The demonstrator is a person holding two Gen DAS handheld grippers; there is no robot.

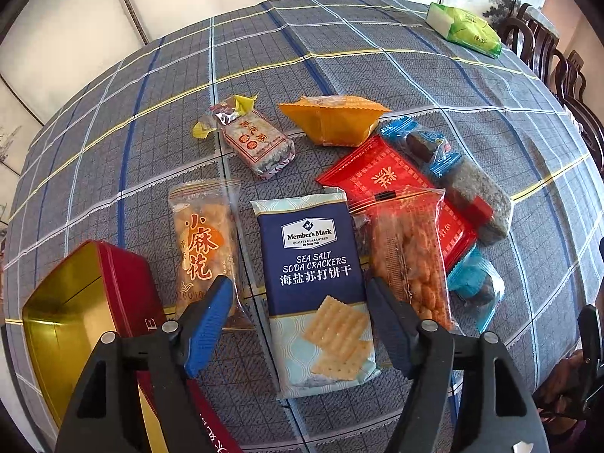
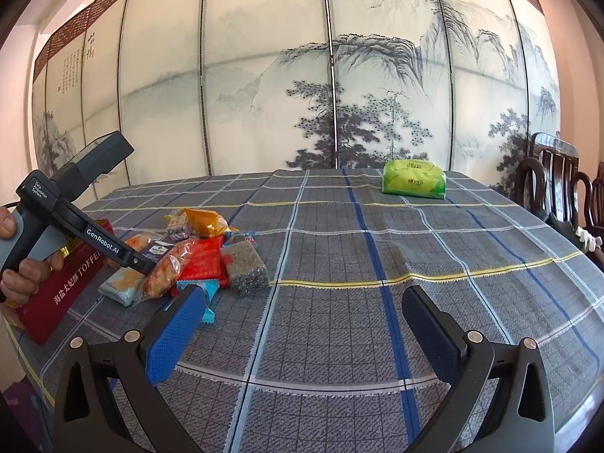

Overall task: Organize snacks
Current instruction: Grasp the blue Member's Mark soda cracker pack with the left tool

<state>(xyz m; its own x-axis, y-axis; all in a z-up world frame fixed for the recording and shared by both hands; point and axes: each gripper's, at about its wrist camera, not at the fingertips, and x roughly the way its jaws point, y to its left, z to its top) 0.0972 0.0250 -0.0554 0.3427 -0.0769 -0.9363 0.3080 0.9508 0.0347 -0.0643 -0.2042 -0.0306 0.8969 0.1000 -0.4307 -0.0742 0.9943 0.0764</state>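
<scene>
Blue-padded left gripper (image 1: 298, 302) jaws apart, straddling the Member's Mark "Sea Salt Soda Crackers" pack (image 1: 317, 287), pads not pressing it. Right gripper (image 2: 302, 324) jaws apart over bare plaid tablecloth (image 2: 377, 256), nothing between. Snack pile lies left of it. Red tin (image 2: 64, 287), cut off at far left, reads "TOFFEE". Green tissue pack (image 2: 414, 180) sits far; its print is illegible.

Left wrist view close above the snack pile (image 1: 332, 204), looking steeply down the table (image 1: 377, 37), right wrist view farther back, facing the painted screen (image 2: 302, 75), both sharing snacks and tissue pack (image 2: 414, 179).
</scene>
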